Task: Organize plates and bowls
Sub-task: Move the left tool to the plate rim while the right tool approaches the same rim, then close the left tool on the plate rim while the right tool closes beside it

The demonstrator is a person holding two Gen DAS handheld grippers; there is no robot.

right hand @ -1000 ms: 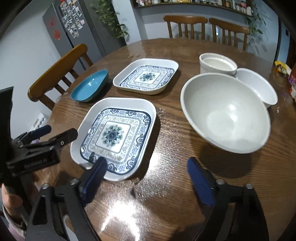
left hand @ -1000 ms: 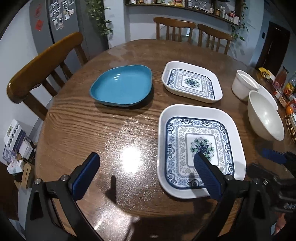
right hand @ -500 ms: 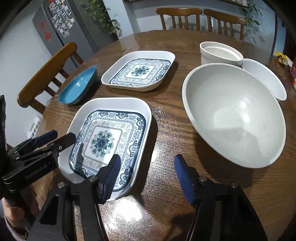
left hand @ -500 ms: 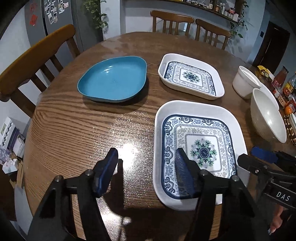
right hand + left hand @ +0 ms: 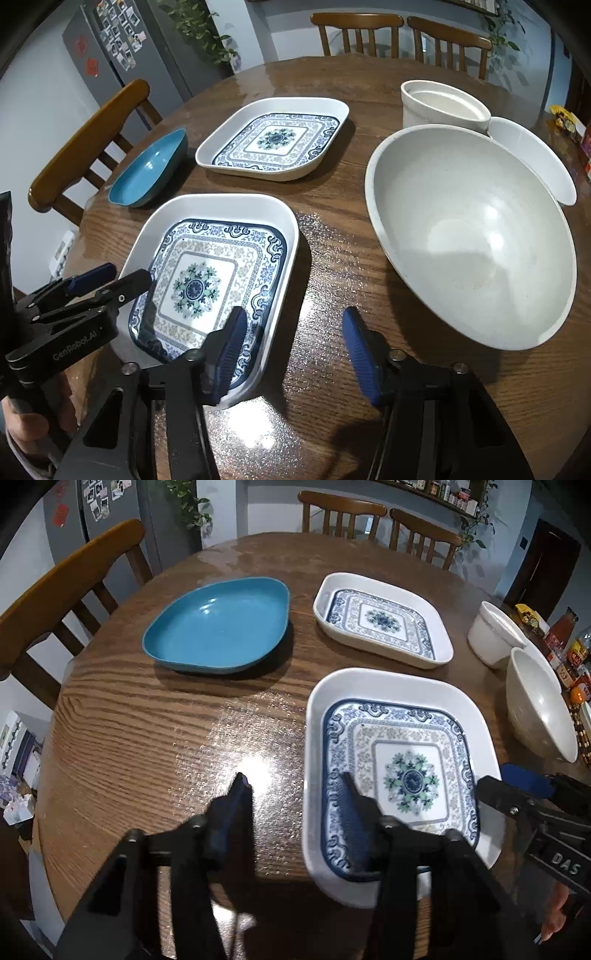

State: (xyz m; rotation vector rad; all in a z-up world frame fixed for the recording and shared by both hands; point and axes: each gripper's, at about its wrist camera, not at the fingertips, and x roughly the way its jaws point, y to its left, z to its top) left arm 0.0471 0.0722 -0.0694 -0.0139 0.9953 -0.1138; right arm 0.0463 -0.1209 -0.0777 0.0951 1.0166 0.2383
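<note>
You have brought both grippers closer in on the near patterned dish (image 5: 402, 771). Your left gripper (image 5: 295, 790) has been closing and now straddles the dish's left rim, pads not yet pressing it. Your right gripper (image 5: 291, 328) has been closing too, its left finger over the dish's right rim, the other over the table (image 5: 332, 258).

Home dining room (fridge (image 5: 122, 48), wooden chairs (image 5: 343, 511)).
</note>
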